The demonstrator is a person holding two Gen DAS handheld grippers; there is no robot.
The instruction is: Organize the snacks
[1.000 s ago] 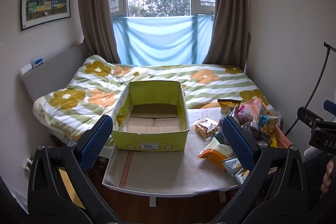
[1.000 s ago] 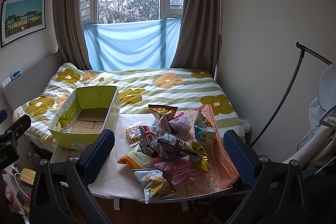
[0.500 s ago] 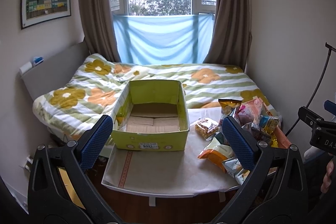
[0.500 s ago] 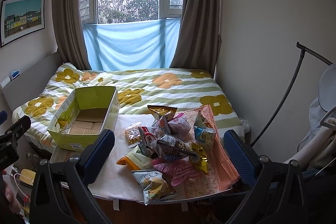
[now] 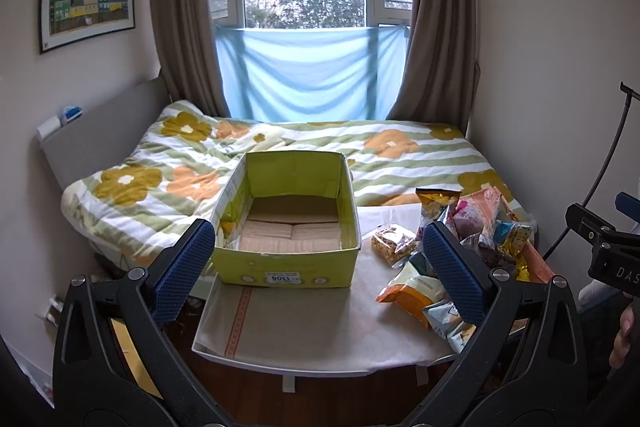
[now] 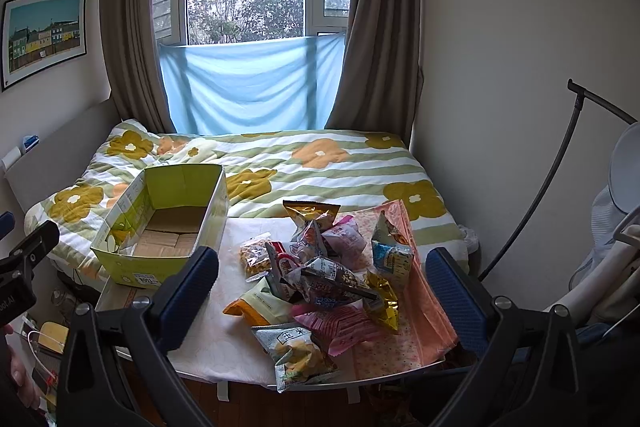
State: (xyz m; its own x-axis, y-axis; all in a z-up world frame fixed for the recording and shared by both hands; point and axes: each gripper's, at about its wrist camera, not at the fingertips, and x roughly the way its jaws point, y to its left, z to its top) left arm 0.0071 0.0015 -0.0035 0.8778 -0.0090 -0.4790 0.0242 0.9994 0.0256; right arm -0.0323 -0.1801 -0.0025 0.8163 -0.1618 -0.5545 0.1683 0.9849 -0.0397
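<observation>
A green cardboard box (image 5: 288, 269) stands open and empty on the left of a small cloth-covered table (image 5: 304, 323); it also shows in the right wrist view (image 6: 132, 269). A pile of snack bags (image 6: 328, 275) lies on the table's right half, also seen in the left wrist view (image 5: 416, 291). My left gripper (image 5: 316, 267) is open and empty, held back from the table, facing the box. My right gripper (image 6: 320, 287) is open and empty, held back from the table, facing the snack pile.
A bed with a flowered quilt (image 5: 360, 155) lies behind the table, under a curtained window. A lamp stand (image 6: 560, 171) and a white fan (image 6: 624, 163) stand at the right. The other gripper shows at each view's edge (image 5: 600, 247).
Both views have shifted very slightly. Nothing on the table has moved and both grippers stay open.
</observation>
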